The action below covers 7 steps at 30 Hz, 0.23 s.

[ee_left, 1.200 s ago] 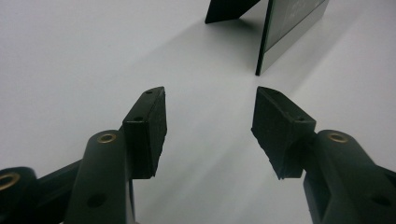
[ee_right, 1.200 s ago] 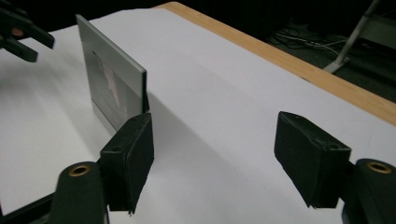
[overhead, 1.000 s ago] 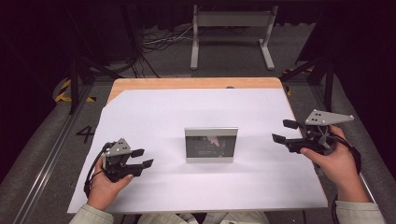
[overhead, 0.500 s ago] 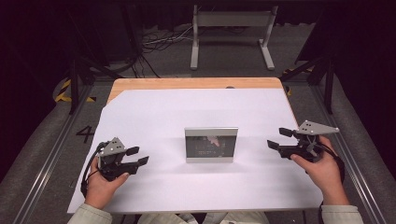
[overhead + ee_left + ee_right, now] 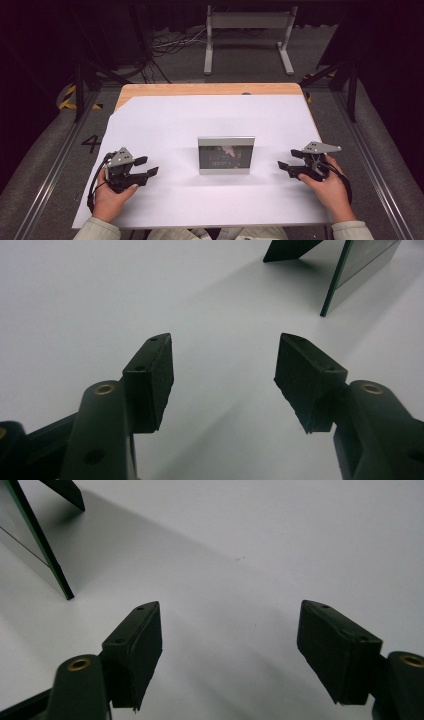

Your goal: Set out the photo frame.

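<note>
A silver picture frame (image 5: 226,155) is standing upright near the middle of the white sheet (image 5: 210,115) that is covering the wooden table (image 5: 200,89), its glass face turned toward the person. The left gripper (image 5: 145,169) is hovering to the left of the frame, well apart from it, with its jaws pointing toward the frame and spread wide, gripping nothing. The right gripper (image 5: 287,162) is sitting to the right of the frame, near its edge but not touching it, its jaws likewise spread wide and holding nothing. In the left gripper view the frame (image 5: 357,267) is showing edge-on beyond the jaws, with its dark back stand (image 5: 290,250) propping it from behind. In the right gripper view the frame (image 5: 30,540) is again appearing edge-on, off beyond the jaws.
</note>
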{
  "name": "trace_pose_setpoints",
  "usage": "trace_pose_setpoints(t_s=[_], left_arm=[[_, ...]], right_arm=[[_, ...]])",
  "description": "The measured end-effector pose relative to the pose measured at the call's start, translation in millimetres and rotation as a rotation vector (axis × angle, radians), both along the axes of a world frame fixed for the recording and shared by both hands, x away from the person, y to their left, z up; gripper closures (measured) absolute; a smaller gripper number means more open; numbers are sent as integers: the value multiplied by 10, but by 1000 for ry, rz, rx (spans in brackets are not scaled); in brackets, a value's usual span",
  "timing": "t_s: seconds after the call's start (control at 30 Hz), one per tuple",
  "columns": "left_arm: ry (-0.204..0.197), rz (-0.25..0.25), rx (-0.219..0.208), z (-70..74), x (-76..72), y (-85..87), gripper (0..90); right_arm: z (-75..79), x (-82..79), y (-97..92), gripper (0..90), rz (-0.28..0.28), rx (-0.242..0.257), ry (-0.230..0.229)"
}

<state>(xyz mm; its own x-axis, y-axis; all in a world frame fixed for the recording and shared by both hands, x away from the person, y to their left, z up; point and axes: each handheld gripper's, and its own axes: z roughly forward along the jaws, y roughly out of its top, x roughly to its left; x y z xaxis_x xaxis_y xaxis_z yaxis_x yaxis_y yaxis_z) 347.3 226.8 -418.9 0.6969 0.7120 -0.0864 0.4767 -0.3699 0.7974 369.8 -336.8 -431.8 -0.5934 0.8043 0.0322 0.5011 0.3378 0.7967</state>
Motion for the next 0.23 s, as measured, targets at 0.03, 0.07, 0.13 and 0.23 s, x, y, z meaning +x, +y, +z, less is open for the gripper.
trace_pose_setpoints(t_s=[0.03, 0.07, 0.13, 0.23], left_arm=[[-1, -2, -2, -3, 4, 0, 408], [-1, -2, -2, -3, 4, 0, 406], [2, 4, -6, -15, 9, -6, 401], [9, 8, -13, -29, 23, -2, 386]], right_arm=[[-6, 2, -5, 261, -4, 1, 3], [-4, 2, -10, 256, -8, 1, 2], [6, 0, -15, 255, -9, 7, 2], [29, -10, -14, 254, -9, 16, 4]])
